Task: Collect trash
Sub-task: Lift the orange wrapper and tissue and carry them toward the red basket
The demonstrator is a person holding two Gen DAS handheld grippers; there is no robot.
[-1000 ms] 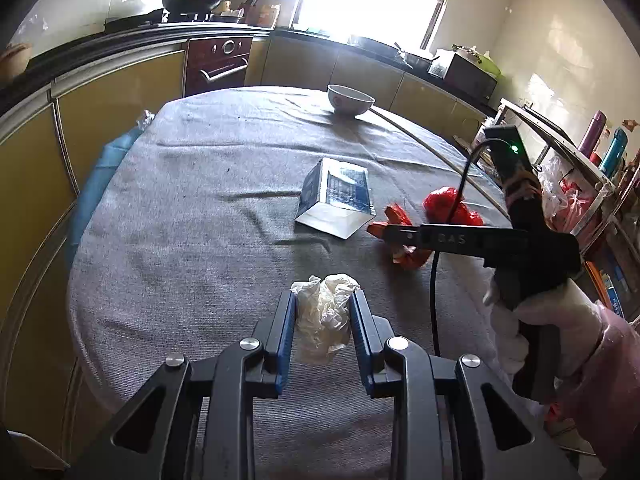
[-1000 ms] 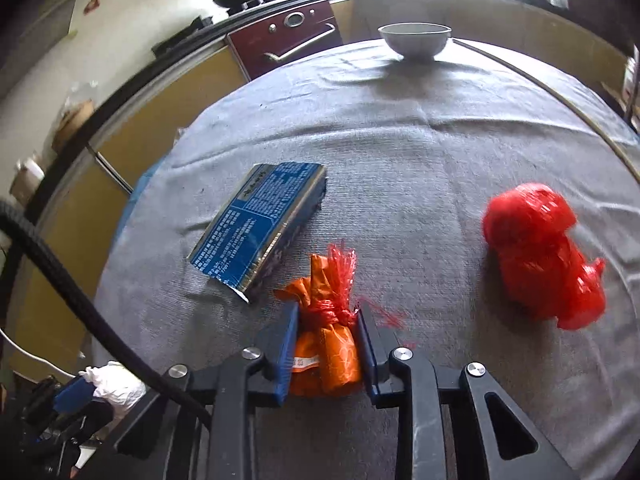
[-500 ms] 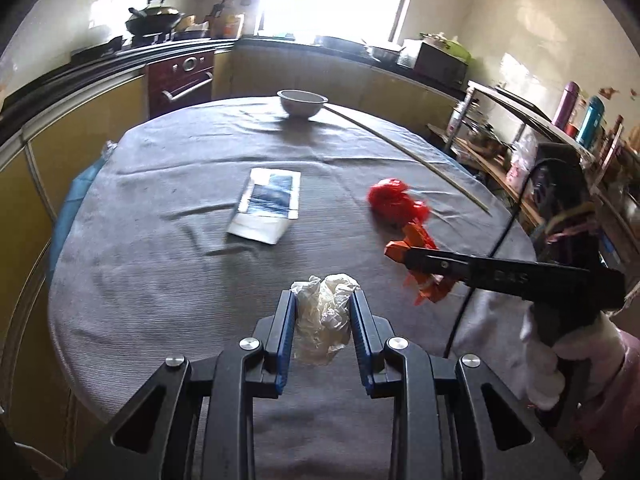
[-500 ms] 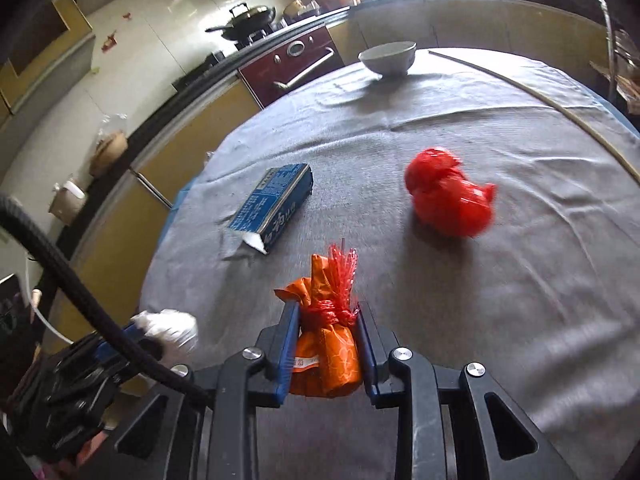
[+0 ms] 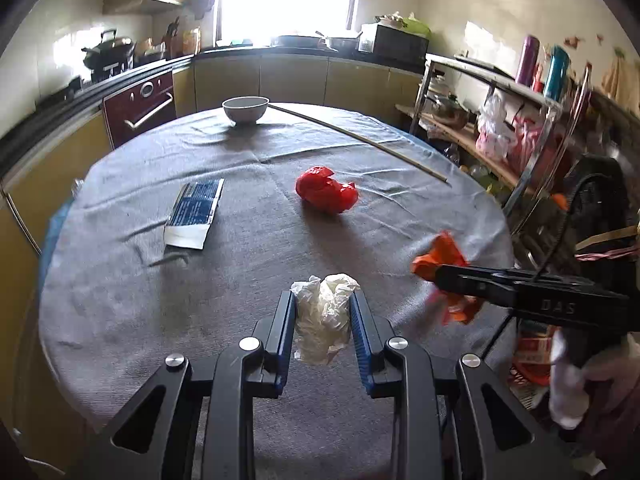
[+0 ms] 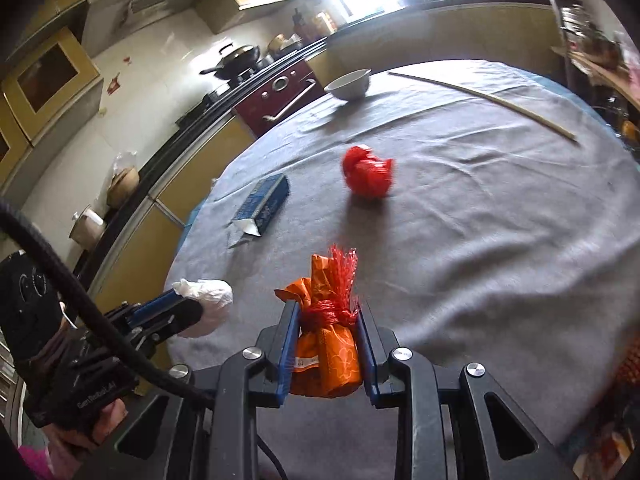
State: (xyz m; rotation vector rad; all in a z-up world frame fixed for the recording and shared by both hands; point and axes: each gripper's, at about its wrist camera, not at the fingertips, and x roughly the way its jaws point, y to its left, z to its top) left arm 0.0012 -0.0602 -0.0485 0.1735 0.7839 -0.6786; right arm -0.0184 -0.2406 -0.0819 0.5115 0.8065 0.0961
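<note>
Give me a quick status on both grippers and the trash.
Left gripper shut on white crumpled wrapper. Right gripper shut on orange packet. Red bag, blue carton on table. Nothing blocking.

A: The crumpled tissue wad (image 5: 324, 320) is white, and the wrapper bundle (image 6: 326, 354) is orange with a pale flower print, tied in red netting.

B: The crumpled plastic bag (image 5: 326, 195) is red, the flat carton (image 5: 194, 214) blue with white text, the tablecloth (image 5: 256, 264) grey.
</note>
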